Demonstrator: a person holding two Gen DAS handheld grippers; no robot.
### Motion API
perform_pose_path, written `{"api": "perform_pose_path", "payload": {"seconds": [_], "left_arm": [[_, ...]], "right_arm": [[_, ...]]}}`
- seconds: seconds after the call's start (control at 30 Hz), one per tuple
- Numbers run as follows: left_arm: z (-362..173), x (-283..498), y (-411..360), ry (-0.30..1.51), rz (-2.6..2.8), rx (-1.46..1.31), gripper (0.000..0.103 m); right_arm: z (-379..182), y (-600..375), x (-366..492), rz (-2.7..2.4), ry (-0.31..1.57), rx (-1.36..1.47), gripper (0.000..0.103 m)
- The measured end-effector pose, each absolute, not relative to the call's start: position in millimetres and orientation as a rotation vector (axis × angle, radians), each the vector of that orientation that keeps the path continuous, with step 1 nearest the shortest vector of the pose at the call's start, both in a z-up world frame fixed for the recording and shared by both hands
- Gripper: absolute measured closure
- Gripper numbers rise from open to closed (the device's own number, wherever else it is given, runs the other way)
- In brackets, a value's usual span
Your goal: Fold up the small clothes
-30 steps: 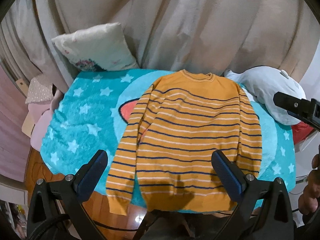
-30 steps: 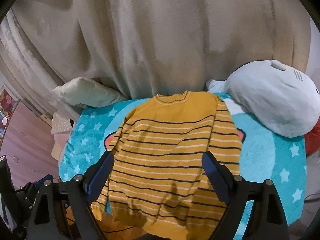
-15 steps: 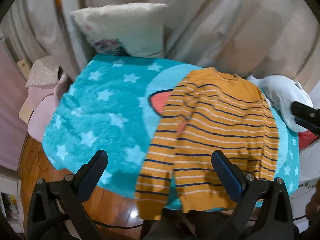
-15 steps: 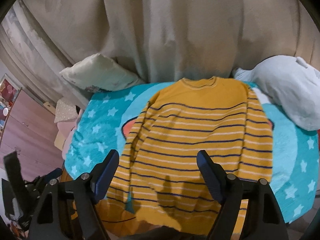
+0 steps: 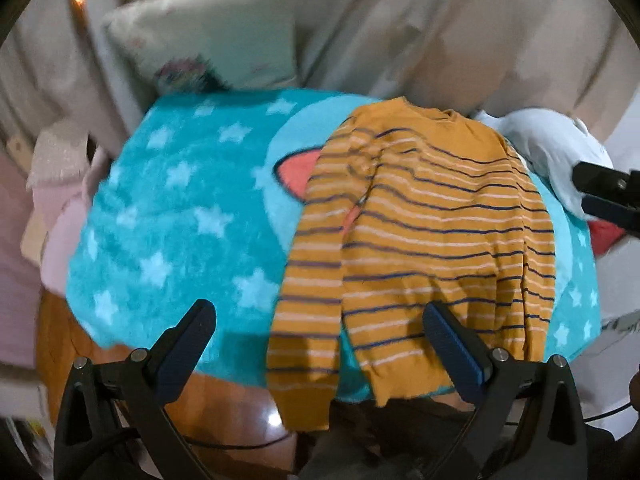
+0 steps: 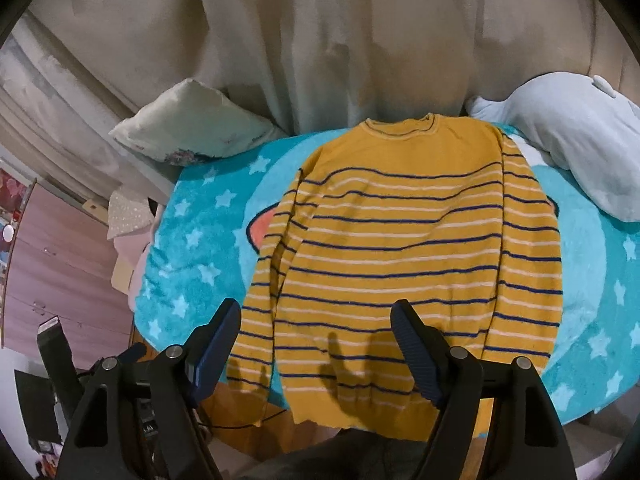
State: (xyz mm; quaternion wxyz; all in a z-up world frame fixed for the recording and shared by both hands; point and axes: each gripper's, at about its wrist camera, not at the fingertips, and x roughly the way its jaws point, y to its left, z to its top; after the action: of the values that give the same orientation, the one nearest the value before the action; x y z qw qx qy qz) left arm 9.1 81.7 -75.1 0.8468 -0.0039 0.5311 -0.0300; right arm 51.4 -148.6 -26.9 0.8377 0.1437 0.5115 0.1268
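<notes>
Both grippers, left gripper [image 5: 316, 344] and right gripper [image 6: 316, 344], gape empty above the sweater [image 6: 404, 256], its length running toward twelve o'clock.

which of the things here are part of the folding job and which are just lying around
Part of the job:
- striped orange sweater, spread flat, not yet folded
- star blanket it lies on
- left gripper and right gripper, both open, nothing between the jaws

Just lying about:
- white pillow
- pale plush toy
- beige curtain
</notes>
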Motion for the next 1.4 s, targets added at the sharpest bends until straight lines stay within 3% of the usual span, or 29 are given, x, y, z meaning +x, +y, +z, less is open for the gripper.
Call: {"api": "perform_pose_path", "payload": {"seconds": [0.27,0.5,0.7,0.83,1.1,1.3,1.33,1.37,1.4], "left_arm": [[-51,41,37,1.061,-0.141,0.098,0.000],[-64,50,30,1.100,-0.137,0.100,0.000],[-102,47,76,1.217,0.007,-0.034,0.000],[-135,32,107,1.273,0.099,-0.082,0.001],[-216,3,109,1.410,0.090,-0.111,0.032],[-249,-1,113,1.459,0.087,-0.147,0.032],[-248,0,113,1.451,0.090,-0.142,0.032],[-247,1,112,1.446,0.093,-0.131,0.039],[-245,2,112,1.431,0.090,-0.129,0.061]], "right_arm": [[-19,-171,60,0.203,1.035,0.314,0.022],[-31,-177,71,0.211,1.065,0.328,0.022],[-67,-151,93,0.350,1.138,0.349,0.030],[-106,-114,110,0.476,1.218,0.345,0.040],[-184,-13,138,0.712,1.433,0.276,0.052],[-226,30,149,0.750,1.545,0.211,0.069],[-230,34,149,0.755,1.562,0.197,0.080],[-233,39,148,0.742,1.574,0.167,0.087],[-234,42,148,0.729,1.579,0.143,0.094]]}}
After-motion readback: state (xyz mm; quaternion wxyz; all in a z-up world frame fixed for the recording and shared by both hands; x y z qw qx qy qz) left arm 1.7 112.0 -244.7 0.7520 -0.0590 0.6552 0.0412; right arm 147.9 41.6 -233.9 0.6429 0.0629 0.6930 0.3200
